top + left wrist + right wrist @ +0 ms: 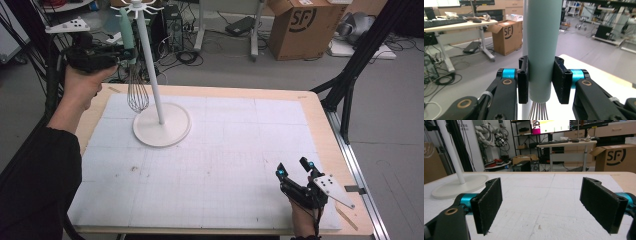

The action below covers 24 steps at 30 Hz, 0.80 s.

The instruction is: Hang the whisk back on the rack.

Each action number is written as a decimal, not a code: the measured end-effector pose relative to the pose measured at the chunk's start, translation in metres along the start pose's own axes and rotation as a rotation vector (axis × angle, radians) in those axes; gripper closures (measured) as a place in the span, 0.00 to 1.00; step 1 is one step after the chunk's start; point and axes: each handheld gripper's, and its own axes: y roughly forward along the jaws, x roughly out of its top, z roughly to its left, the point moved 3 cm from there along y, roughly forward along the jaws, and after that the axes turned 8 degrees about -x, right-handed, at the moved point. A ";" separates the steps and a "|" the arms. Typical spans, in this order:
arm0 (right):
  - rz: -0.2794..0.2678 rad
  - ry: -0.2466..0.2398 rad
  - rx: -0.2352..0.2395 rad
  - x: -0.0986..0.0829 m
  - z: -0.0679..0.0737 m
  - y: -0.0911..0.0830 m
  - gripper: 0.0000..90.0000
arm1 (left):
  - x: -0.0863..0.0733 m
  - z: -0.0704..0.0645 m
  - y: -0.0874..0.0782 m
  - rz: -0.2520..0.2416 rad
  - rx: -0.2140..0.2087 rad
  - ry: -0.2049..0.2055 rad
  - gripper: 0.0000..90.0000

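Note:
A whisk with a pale green handle hangs upright beside the white pole of a hook stand, its wire head above the stand's round base. My left gripper is shut on the lower part of that handle, both pads pressing its sides, at the table's far left. The wires show just below the jaws. My right gripper rests low near the front right of the table, open, with nothing between its pads. The stand's base lies far off to its left.
A white gridded mat covers the wooden table. A cardboard box and desk legs stand on the floor beyond the far edge. Black tripod legs rise at the right. The stand's top hooks sit above the whisk.

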 end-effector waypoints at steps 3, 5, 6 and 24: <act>0.002 0.000 -0.001 0.000 0.000 0.000 0.19 | -0.004 0.004 -0.001 -0.019 -0.003 -0.032 0.72; 0.001 0.000 0.000 0.000 0.001 0.000 0.19 | -0.008 0.007 -0.001 -0.010 -0.006 -0.042 0.68; 0.001 -0.001 0.000 0.000 0.001 0.000 0.19 | -0.009 0.008 -0.001 -0.014 -0.005 -0.045 0.66; 0.006 -0.011 0.009 0.000 0.004 0.003 0.19 | -0.047 -0.013 -0.012 -0.079 -0.132 -0.072 0.44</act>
